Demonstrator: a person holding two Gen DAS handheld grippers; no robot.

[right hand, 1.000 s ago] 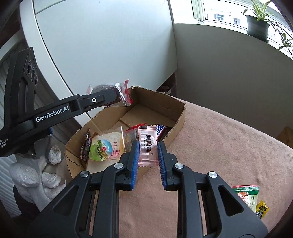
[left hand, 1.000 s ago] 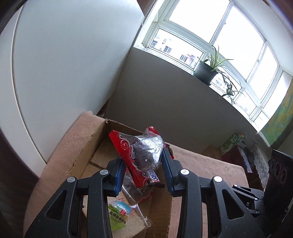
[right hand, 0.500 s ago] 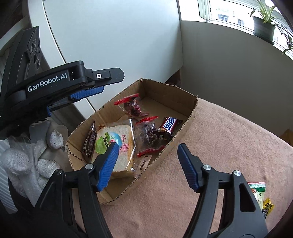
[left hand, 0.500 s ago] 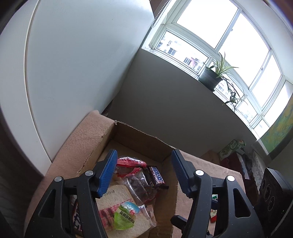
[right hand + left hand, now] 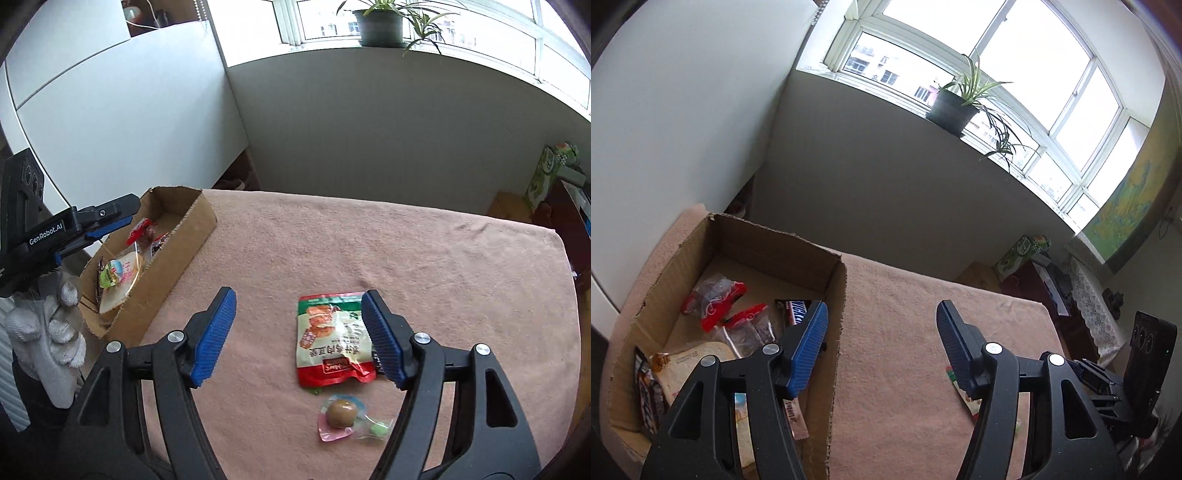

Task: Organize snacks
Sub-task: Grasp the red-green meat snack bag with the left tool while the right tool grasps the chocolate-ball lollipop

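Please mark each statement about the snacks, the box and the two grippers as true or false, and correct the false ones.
1. The right gripper holds a snack. False: its jaws are open and empty.
2. The red and green snack pouch lies on the pink cloth. True.
3. The cardboard box is empty. False: several snacks lie in it, among them a bread packet.
4. The left gripper is open with nothing between its fingers. True.
5. A potted plant stands on the windowsill. True.
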